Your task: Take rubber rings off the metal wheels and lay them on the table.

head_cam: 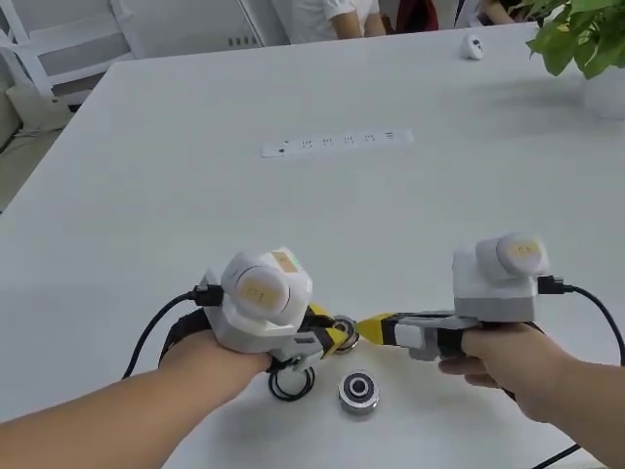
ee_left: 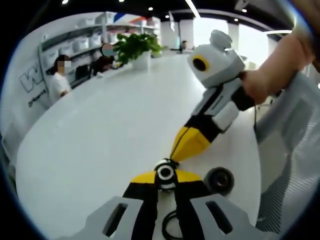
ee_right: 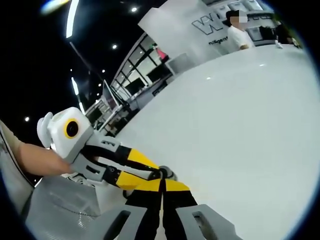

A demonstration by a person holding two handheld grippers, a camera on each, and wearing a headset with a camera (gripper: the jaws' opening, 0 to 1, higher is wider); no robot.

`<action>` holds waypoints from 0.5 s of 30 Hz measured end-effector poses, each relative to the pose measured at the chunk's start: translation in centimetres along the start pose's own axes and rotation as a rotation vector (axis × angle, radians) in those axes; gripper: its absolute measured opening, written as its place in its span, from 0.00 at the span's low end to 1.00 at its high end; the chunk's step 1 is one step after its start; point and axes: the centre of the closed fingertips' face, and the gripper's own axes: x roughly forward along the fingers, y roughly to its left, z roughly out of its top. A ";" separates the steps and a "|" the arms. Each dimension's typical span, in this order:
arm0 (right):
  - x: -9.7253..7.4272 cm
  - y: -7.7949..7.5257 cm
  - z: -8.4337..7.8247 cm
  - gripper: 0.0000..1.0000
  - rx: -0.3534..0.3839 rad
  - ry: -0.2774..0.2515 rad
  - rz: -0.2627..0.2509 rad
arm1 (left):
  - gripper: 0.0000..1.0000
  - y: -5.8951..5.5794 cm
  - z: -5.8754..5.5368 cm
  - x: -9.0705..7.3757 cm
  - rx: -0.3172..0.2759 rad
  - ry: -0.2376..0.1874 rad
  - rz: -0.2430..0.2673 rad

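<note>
Presently a small metal wheel (ee_left: 166, 172) is clamped in the left tool (head_cam: 334, 337) over the near surface (head_cam: 391, 215). The right tool (ee_right: 162, 186) is closed at its rim; whether rubber is pinched cannot be told. A skewed pull could wrench the wheel loose onto the spare wheel (head_cam: 358, 391) and black rings (head_cam: 291, 382) lying nearby.

Big "W" on far white wall (ee_right: 172, 27); smaller txt under it illegible.

a wheel (head_cam: 359, 390) lies on the table (head_cam: 195, 195) right of the rubber rings (head_cam: 291, 381), power strip (head_cam: 337, 143) far behind.
</note>
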 end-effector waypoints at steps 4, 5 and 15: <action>0.1 0.1 0.0 0.00 -0.001 0.001 0.004 | 0.12 0.0 0.0 0.0 0.003 0.001 0.001; 0.1 0.1 0.0 0.00 -0.002 0.000 0.005 | 0.12 0.0 0.0 0.0 0.003 0.001 0.001; 0.2 0.4 0.0 0.00 -0.011 0.006 0.016 | 0.12 0.0 0.0 0.0 0.005 0.001 0.001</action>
